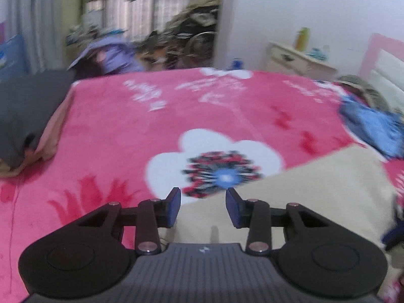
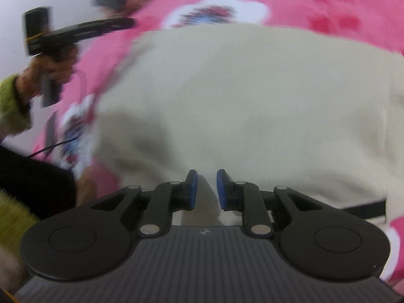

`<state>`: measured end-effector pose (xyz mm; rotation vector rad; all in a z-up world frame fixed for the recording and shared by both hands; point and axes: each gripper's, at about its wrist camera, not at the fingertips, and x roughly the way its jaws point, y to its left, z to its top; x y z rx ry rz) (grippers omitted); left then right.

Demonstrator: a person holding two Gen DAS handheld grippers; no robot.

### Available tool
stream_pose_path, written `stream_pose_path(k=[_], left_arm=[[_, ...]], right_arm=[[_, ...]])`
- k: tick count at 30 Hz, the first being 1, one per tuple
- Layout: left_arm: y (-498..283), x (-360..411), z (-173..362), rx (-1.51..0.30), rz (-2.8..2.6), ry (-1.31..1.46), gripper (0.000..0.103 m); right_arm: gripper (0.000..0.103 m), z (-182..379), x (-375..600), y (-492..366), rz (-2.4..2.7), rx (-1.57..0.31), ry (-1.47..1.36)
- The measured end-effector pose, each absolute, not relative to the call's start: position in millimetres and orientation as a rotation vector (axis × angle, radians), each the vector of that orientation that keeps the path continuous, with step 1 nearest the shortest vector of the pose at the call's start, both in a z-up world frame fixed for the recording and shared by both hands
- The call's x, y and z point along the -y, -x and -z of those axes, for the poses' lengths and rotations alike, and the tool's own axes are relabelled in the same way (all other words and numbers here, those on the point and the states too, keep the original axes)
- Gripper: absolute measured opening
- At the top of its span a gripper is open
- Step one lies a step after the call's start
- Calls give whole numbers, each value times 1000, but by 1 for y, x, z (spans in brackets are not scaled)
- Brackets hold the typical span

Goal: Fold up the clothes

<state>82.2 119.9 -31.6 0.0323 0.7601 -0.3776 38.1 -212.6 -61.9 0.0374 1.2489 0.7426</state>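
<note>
Left wrist: our left gripper (image 1: 203, 207) hangs released and empty over the cream garment's (image 1: 315, 189) edge on the pink blanket (image 1: 126, 139), likely lining up a grab. Right wrist: our right gripper (image 2: 205, 189) is parted too, gripping nothing, low over the garment's middle.

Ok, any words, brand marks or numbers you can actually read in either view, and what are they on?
None can be read.
White script on the pink blanket: too blurred.
Small white mark on the left gripper body: a logo, no letters.
Same mark on the right gripper: no letters.
</note>
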Motion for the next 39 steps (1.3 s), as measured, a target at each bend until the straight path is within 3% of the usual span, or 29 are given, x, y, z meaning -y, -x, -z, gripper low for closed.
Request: stream_pose_path(k=[5,10,12,16,17,23,29,35,39], left_arm=[[-37,-64,41,-808,630,-165,40],[-14,-9,76,-854,694,-419,38],[-17,-5,68,-837,723,-416,39],[-26,7,54,-801,755,-404,39],[-29,13,52,-789,775,-410,39],[-49,64,51,-758,915,-462,40],[-92,114,70,-859,982,-404,40],[-85,146,83,-812,1094,-382,40],[-79,158,99,-797,1110,-422,40]], right_arm=[[20,75,191,-18,-772,-1274,95],[21,57,215,-36,-735,-1280,-61],[27,35,248,-54,-672,-1229,-202],[54,6,337,-88,-422,-1101,-452],[55,0,359,-96,-355,-1069,-512],[63,34,432,-107,-157,-1164,-837],[67,71,435,-102,-162,-1253,-839],[79,89,434,-117,-214,-1215,-885],[80,104,431,-136,-262,-1223,-908]])
